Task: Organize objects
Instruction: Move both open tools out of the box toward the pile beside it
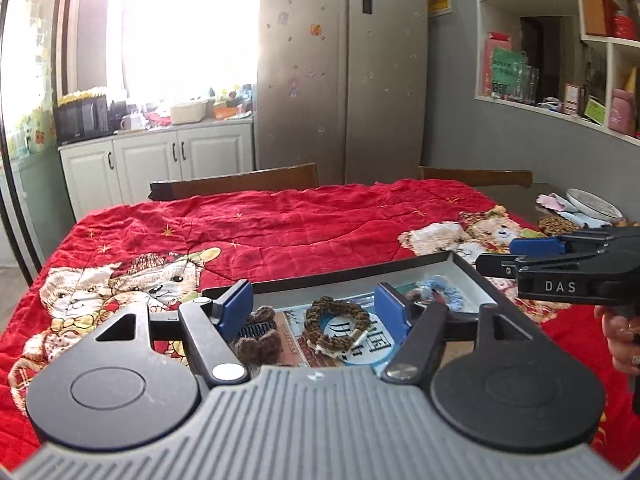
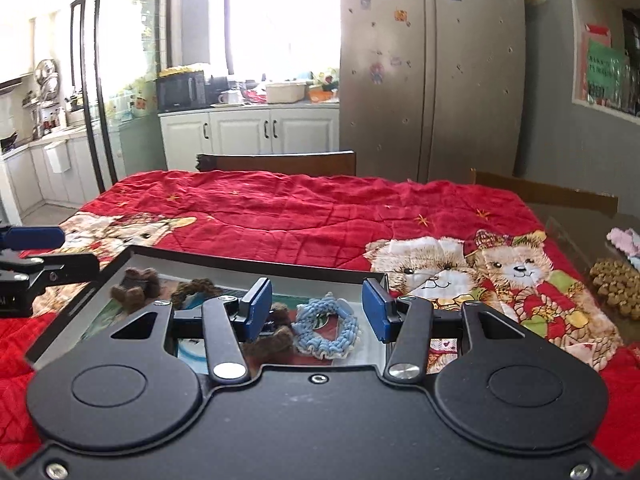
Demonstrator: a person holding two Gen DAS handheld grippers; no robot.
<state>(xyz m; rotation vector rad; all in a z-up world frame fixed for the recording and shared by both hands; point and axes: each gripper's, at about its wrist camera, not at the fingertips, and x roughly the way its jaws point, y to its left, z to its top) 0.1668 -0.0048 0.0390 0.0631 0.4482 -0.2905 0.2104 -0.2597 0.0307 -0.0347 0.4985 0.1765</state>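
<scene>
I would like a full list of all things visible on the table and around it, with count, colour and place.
tray: 1, black rim, on the blanket, near edge
blue scrunchie: 1, light blue, inside tray
brown scrunchie: 1, brown, inside tray
brown bow clips: at least 2, dark brown, inside tray
blanket: 1, red with bears, covering the table
olive scrunchie: 1, olive-brown, on the table right of the blanket
plate: 1, white, far right
refrigerator: 1, silver, behind table
left gripper: 1, black with blue pads, open above tray
right gripper: 1, same colours, open above tray
</scene>
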